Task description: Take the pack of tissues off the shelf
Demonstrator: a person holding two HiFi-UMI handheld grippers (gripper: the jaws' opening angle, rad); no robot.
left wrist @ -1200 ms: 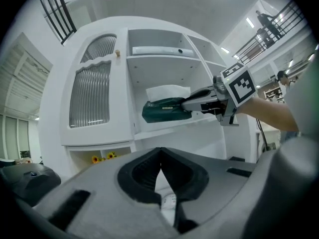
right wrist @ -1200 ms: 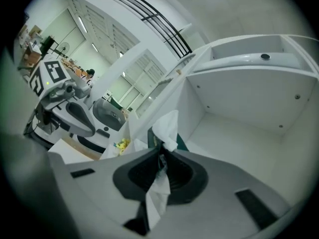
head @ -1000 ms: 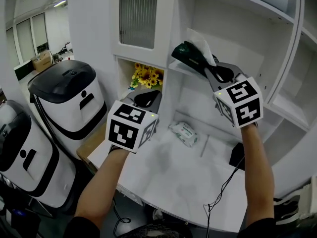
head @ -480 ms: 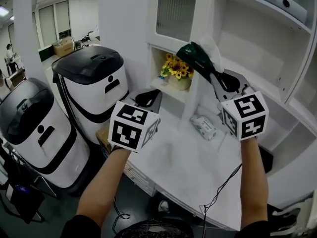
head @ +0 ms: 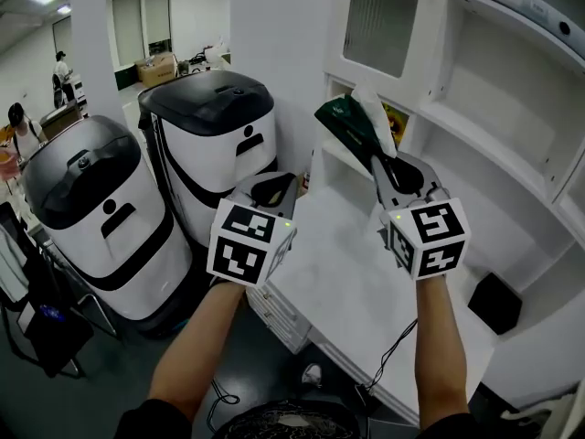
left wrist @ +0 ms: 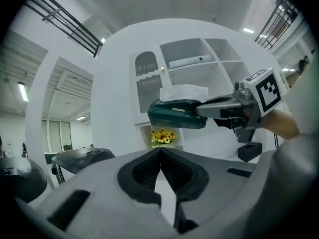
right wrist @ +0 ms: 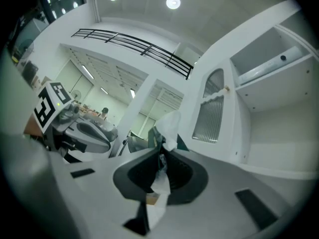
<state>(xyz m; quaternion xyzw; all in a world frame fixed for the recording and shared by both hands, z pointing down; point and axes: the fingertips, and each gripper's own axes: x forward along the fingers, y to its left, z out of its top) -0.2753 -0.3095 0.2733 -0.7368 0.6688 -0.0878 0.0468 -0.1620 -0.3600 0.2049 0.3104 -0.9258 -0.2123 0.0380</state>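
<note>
My right hand-held gripper [head: 375,156] is pinched tight on one end of the pack of tissues [head: 345,122], up in the air off the shelf [head: 462,135], left hand-held gripper [head: 272,188] closed w/ nothing in it; swing fast & it could slip out.

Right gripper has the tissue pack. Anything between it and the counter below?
Nothing visible. The right gripper is shut on the pack of tissues, held in the air in front of the shelves. The white counter beneath looks bare; the left gripper, shut and empty, sits off to the side.
</note>
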